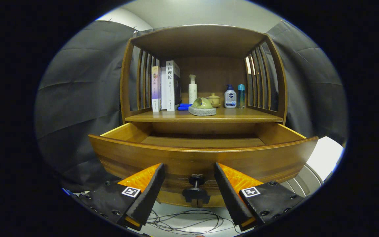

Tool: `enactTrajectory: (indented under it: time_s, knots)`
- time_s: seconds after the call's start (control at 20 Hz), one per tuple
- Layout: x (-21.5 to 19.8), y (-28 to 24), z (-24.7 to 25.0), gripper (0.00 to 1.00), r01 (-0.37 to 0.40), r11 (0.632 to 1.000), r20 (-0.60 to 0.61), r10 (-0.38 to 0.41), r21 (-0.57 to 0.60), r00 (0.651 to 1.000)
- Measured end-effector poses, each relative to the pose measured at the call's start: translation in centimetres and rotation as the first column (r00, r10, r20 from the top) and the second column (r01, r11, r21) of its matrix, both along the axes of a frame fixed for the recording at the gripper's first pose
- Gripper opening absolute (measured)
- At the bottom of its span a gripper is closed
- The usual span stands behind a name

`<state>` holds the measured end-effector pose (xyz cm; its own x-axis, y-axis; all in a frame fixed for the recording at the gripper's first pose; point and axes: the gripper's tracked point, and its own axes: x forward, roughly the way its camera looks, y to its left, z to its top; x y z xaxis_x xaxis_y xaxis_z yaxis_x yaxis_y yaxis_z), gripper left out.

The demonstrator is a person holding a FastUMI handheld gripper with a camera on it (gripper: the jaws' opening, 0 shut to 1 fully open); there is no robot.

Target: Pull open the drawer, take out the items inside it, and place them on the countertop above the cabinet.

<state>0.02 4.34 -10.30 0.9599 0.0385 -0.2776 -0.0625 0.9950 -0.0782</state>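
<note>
wooden drawer [202,154] pulled out | gripper [189,169] jaws open | knob [196,189] between fingers, untouched

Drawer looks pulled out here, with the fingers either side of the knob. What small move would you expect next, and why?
Probably lift the gripper away from the knob and up over the drawer front to look inside. The fingers stand apart on either side of the knob, not pressing it, and the drawer is already pulled out. The visible part of its floor looks bare; the near part is hidden behind the front.
</note>
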Motion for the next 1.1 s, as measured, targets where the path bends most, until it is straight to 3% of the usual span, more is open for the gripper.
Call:
enactTrajectory:
  time_s: [0.4,1.1]
  knots:
    - [1.9,0.0,0.4,0.95,0.036,0.999,0.010,-0.036,0.039,0.999]
    - [5.0,-0.5,0.2,0.95,0.073,0.997,0.028,-0.073,0.004,0.997]
